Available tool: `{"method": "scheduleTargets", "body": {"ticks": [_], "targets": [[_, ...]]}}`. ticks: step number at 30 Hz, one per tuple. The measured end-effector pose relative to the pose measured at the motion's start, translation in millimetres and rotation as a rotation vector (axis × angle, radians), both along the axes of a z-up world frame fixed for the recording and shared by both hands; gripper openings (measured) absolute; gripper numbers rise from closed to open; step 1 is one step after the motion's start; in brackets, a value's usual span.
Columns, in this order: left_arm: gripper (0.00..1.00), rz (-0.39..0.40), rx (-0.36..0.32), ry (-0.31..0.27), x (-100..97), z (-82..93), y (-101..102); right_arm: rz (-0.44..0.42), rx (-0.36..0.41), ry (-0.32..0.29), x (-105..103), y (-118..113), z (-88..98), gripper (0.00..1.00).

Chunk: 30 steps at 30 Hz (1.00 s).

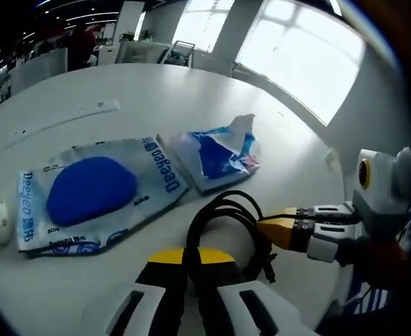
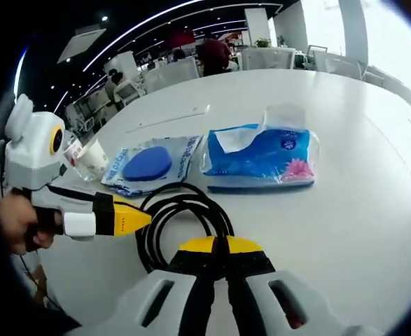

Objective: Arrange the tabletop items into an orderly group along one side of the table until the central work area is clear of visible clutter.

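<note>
Black cable (image 2: 180, 217) sits coiled just in front of the tissue pack (image 2: 261, 157), pinched by both my left gripper (image 1: 191, 269) and right gripper (image 2: 219, 255), so next I judge carrying it sideways.

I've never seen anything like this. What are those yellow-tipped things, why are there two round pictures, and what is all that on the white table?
No robot here: a person holds a two-jaw gripper in each hand, and each carries a fisheye camera, hence two round pictures. In the left gripper view, the left gripper rises from the bottom, with the right gripper entering from the right. The right gripper view is the reverse: the right gripper at the bottom, the left gripper alongside. Both sets of jaws are closed on a coiled black cable. On the white table lie a blue tissue pack, a clear packet holding a blue oval pad, and a white ruler.
</note>
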<state>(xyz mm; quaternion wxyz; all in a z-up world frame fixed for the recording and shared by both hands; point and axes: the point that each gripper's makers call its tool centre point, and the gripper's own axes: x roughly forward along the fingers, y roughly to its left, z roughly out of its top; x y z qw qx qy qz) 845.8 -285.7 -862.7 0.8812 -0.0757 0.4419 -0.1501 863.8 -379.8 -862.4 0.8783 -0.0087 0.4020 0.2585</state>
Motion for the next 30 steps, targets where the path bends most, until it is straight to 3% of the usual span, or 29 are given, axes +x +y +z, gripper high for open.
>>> {"method": "scheduleTargets", "body": {"ticks": [9, 20, 27, 30], "targets": [[0.03, -0.019, 0.036, 0.000, 1.6, -4.8, 0, 0.001, -0.009, -0.009, 4, 2, -3.7, 0.00], [0.03, -0.051, 0.038, -0.049, 3.5, -2.4, 1, 0.042, -0.023, -0.059, 9, 3, 0.3, 0.00], [0.04, -0.060, 0.068, -0.094, -0.1, 7.4, 5, 0.114, -0.041, -0.142, 7, 6, 13.7, 0.00], [0.07, -0.046, 0.065, -0.111, -1.7, 13.3, 8, 0.131, -0.038, -0.166, 3, 7, 22.4, 0.05]]}}
